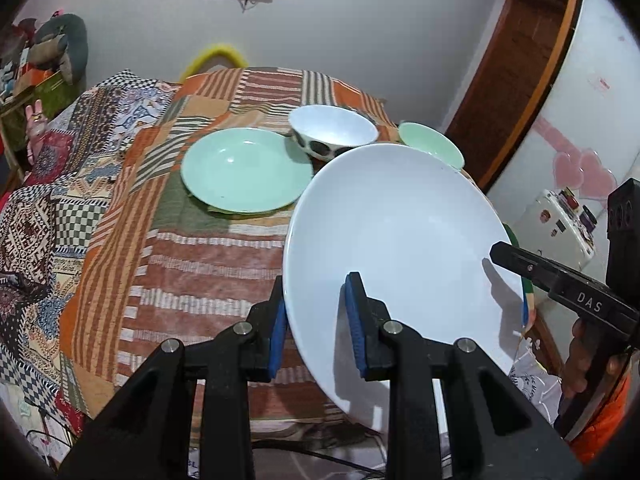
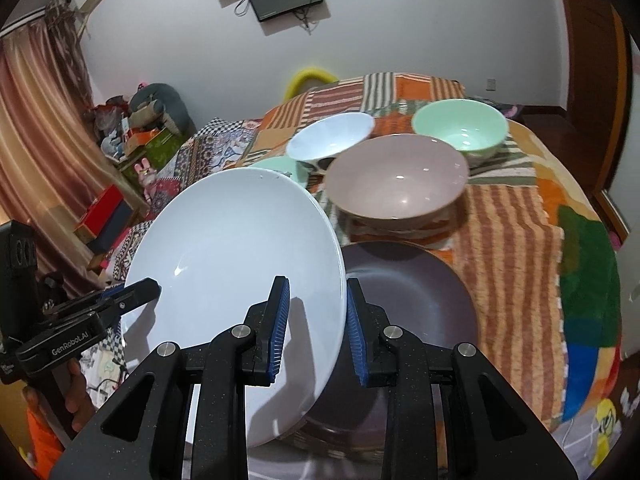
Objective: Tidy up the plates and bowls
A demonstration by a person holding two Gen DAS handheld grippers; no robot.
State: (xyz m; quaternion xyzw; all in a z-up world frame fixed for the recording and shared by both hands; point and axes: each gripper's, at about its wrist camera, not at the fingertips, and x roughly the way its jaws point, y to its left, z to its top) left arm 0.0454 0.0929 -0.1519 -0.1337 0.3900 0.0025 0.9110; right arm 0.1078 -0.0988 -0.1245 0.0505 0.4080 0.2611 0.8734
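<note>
A white plate (image 1: 400, 248) is held tilted above the table, one gripper on each side. My left gripper (image 1: 316, 320) straddles its left rim, blue pads on both faces; it shows at the left of the right wrist view (image 2: 136, 296). My right gripper (image 2: 316, 320) straddles its right rim, with a gap at the right pad; it shows at the right of the left wrist view (image 1: 508, 256). The same white plate (image 2: 236, 280) hangs above a dark brown plate (image 2: 416, 300). A mint plate (image 1: 244, 168), a white spotted bowl (image 1: 332, 132), a mint bowl (image 2: 460, 132) and a pink bowl (image 2: 396, 184) stand on the table.
The table is covered with a patchwork cloth (image 1: 192, 260) that drops off at the sides. A second mint bowl's rim (image 1: 430, 142) shows behind the white plate. A wooden door frame (image 1: 520, 80) stands on the right, a cluttered shelf (image 2: 132, 140) on the left.
</note>
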